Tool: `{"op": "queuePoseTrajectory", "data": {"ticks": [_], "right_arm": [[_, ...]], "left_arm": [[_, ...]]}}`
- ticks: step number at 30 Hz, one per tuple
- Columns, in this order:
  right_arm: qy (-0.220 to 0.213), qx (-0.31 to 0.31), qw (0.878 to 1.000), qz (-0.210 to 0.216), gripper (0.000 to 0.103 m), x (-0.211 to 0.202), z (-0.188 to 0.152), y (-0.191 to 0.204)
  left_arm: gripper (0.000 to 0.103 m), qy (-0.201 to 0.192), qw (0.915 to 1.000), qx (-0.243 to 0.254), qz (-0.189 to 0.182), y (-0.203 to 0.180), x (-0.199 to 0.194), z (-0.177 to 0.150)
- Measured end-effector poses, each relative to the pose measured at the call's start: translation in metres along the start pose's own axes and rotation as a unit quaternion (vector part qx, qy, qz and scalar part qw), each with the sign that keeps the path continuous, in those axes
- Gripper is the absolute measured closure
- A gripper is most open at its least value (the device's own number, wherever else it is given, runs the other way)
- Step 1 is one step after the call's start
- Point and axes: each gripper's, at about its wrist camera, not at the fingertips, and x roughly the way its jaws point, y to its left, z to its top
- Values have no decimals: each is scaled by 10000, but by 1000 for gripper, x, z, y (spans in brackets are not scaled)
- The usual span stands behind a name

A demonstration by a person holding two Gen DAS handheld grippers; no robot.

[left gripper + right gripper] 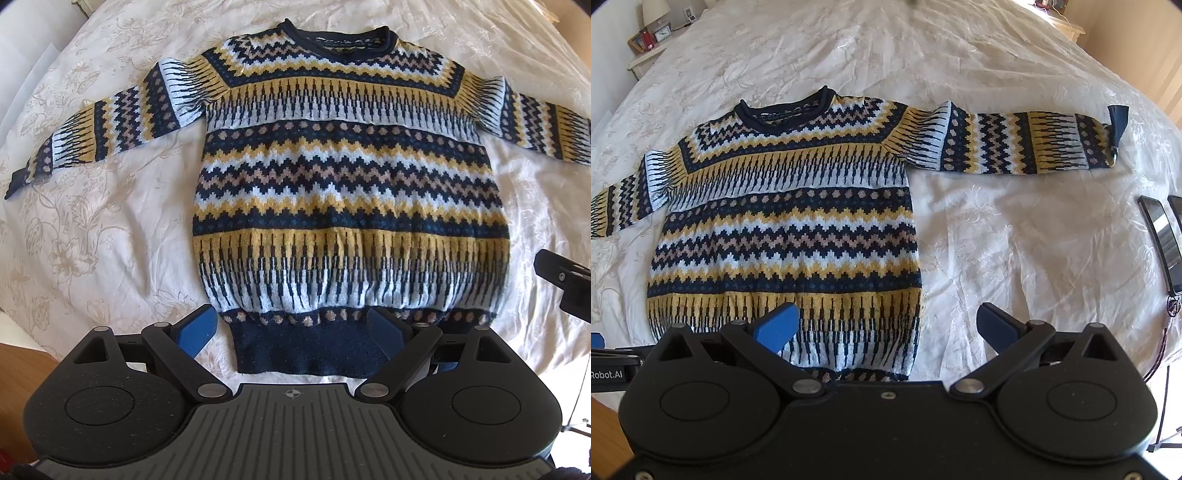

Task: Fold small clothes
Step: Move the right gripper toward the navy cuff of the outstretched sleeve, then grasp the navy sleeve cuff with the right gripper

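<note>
Fingers (199, 328) of both grippers are spread apart, holding nothing, near the hem of the navy, mustard and white zigzag knitted sweater (347, 192). It lies flat on the white embroidered bedspread (1015, 236), sleeves outstretched, probably ready for a first fold.

A bed (997, 229) covered with a crumpled white bedspread (886, 48) bearing a pale floral pattern fills most of both views, brightly lit by daylight. At the upper left of the right wrist view, a nightstand (642, 61) is seen carrying a lamp (654, 10) and a small clock (663, 32). Wooden floor (22, 365) is visible at the lower left.
</note>
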Motion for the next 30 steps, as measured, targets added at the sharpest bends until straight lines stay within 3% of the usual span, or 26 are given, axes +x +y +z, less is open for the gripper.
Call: {"op": "queuePoseTrajectory", "data": {"ticks": [13, 20, 24, 27, 30], "right_arm": [[77, 208, 9997, -138, 1, 3, -4, 10], [-192, 321, 9988, -312, 1, 3, 1, 13], [-344, 453, 9976, -389, 1, 5, 9, 2], [-447, 548, 9962, -511, 1, 7, 19, -17], [-560, 546, 9946, -675, 1, 10, 33, -44]], "left_arm": [[14, 68, 9995, 298, 24, 12, 3, 5], [14, -422, 9977, 480, 244, 21, -7, 17], [17, -633, 9964, 559, 75, 18, -8, 26], [28, -639, 9962, 548, -206, 13, -6, 34], [28, -732, 9960, 423, -285, 4, -5, 42]]}}
